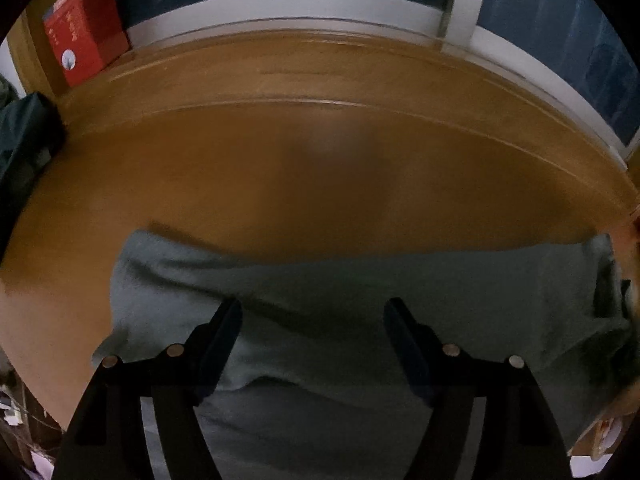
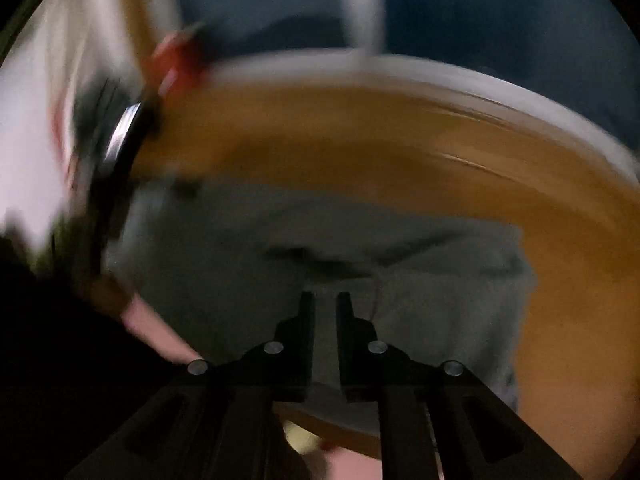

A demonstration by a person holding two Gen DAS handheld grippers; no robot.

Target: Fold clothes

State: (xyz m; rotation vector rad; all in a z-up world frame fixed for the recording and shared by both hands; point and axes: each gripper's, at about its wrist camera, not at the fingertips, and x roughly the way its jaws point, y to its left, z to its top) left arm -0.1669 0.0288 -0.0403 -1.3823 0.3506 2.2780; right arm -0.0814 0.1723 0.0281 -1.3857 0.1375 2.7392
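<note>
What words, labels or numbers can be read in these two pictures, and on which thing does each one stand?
None can be read.
Red box, far left on the wooden table: pale characters down its side and a round white emblem, too small and blurred to read.
Grey garment: no print visible.
Right wrist view: motion blur; the red thing shows no legible text.

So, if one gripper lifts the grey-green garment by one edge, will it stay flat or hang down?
The grey-green garment will probably hang and drape: it already lies in soft wrinkles on the wooden table. It looks light, likely sliding easily on the smooth surface. The open left gripper must pinch a fold firmly, I think.
</note>
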